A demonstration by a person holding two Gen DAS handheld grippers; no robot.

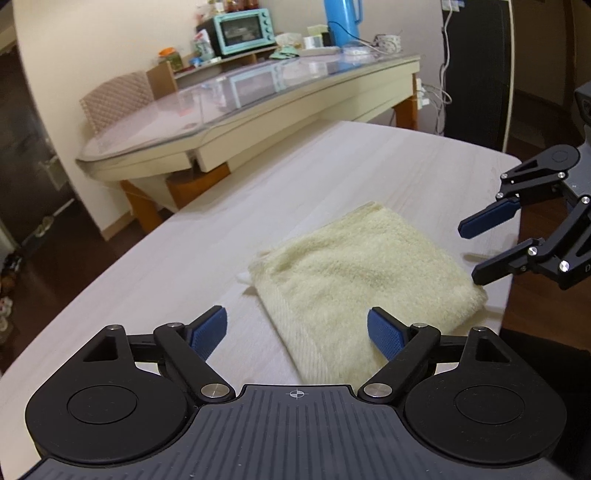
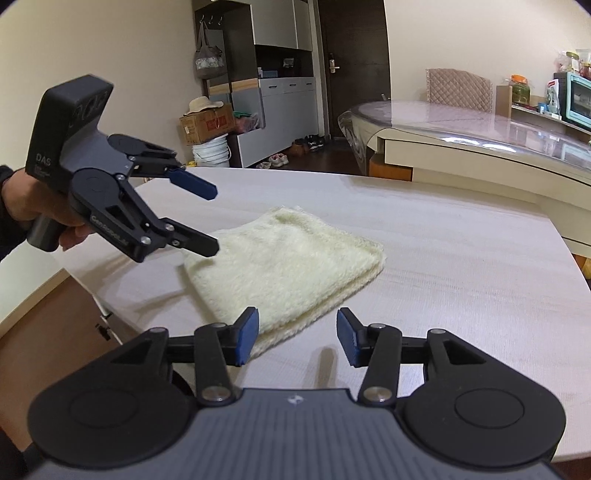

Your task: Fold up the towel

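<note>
A pale yellow towel (image 1: pixel 354 280) lies folded into a thick rectangle on the light wooden table (image 1: pixel 177 266); it also shows in the right wrist view (image 2: pixel 284 266). My left gripper (image 1: pixel 297 334) is open and empty, raised just above the towel's near edge; it shows in the right wrist view (image 2: pixel 216 219) at the towel's left side. My right gripper (image 2: pixel 297 338) is open and empty, just off the towel's near corner; it shows in the left wrist view (image 1: pixel 467 253) beside the towel's right edge.
A glass-topped dining table (image 1: pixel 258 99) with a mint toaster oven (image 1: pixel 243 27) and a blue jug (image 1: pixel 341 20) stands behind. A quilted chair (image 2: pixel 458 88) sits at it. The wooden table's edge (image 2: pixel 85 291) is close on the left in the right wrist view.
</note>
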